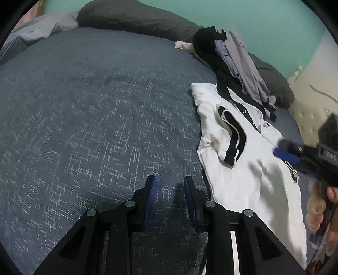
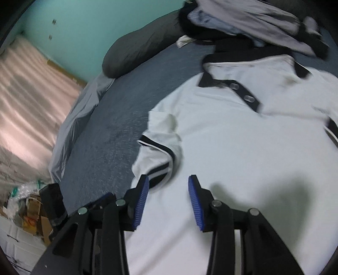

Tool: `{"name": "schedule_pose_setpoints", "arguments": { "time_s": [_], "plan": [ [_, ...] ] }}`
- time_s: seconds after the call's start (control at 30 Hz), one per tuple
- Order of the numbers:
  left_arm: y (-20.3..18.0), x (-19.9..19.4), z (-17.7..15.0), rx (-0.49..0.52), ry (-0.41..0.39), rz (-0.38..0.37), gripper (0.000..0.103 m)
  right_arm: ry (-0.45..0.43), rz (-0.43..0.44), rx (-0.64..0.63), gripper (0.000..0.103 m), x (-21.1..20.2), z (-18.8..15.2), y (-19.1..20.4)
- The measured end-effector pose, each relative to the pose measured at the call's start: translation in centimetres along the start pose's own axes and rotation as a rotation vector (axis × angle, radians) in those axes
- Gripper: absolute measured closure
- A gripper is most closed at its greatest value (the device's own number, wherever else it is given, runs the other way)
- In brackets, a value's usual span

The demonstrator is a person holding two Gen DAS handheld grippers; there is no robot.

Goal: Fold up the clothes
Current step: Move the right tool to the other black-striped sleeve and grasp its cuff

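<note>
A white polo shirt (image 1: pixel 249 175) (image 2: pixel 232 148) with black collar and sleeve trim lies face up on the blue-grey bed cover (image 1: pixel 95 105) (image 2: pixel 114 131). One sleeve (image 1: pixel 232 135) (image 2: pixel 158 156) is folded inward over the chest. My left gripper (image 1: pixel 170 187) hovers over bare cover just left of the shirt's edge, open, with nothing between its blue pads. My right gripper (image 2: pixel 169 179) (image 1: pixel 283 150) hangs over the shirt's body near the folded sleeve, open and holding nothing; the right wrist view is motion-blurred.
A pile of grey, lilac and black clothes (image 1: pixel 236 59) (image 2: pixel 243 21) lies beyond the shirt's collar. Dark grey pillows (image 1: pixel 131 17) (image 2: pixel 137 55) line the turquoise wall. A hand (image 1: pixel 331 194) holds the right gripper. Clutter (image 2: pixel 31 207) sits on the floor beside the bed.
</note>
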State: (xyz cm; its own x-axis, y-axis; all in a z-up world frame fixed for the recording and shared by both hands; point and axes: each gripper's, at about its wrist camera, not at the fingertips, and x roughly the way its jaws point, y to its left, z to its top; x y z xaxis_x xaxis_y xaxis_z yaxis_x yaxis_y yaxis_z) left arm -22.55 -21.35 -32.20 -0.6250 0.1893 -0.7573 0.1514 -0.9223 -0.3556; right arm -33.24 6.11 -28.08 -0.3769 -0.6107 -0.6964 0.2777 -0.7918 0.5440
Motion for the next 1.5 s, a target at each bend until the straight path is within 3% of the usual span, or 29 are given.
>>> {"name": "schedule_pose_setpoints", "arguments": {
  "time_s": [0.33, 0.47, 1.03, 1.2, 1.23, 1.37, 1.5],
  "plan": [
    [0.3, 0.3, 0.3, -0.018, 0.003, -0.006, 0.073, 0.038, -0.114, -0.109, 0.064, 6.3, 2.8, 4.3],
    [0.7, 0.3, 0.2, -0.031, 0.005, -0.022, 0.073, 0.043, -0.198, -0.178, 0.064, 8.1, 3.2, 5.2],
    [1.3, 0.0, 0.7, -0.081, -0.006, -0.051, 0.073, 0.078, -0.311, -0.406, 0.064, 10.3, 2.4, 7.6],
    [1.4, 0.0, 0.8, -0.086, -0.008, -0.046, 0.073, 0.082, -0.398, -0.473, 0.064, 10.6, 2.2, 7.5],
    [1.5, -0.1, 0.8, -0.087, -0.008, -0.045, 0.073, 0.081, -0.410, -0.473, 0.065, 10.6, 2.3, 7.3],
    [1.7, 0.0, 0.8, -0.096, -0.007, -0.042, 0.073, 0.064, -0.379, -0.422, 0.088, 10.1, 2.7, 5.8],
    [1.8, 0.1, 0.8, -0.096, -0.006, -0.041, 0.073, 0.038, -0.324, -0.378, 0.097, 9.4, 3.1, 4.9]
  ]
}}
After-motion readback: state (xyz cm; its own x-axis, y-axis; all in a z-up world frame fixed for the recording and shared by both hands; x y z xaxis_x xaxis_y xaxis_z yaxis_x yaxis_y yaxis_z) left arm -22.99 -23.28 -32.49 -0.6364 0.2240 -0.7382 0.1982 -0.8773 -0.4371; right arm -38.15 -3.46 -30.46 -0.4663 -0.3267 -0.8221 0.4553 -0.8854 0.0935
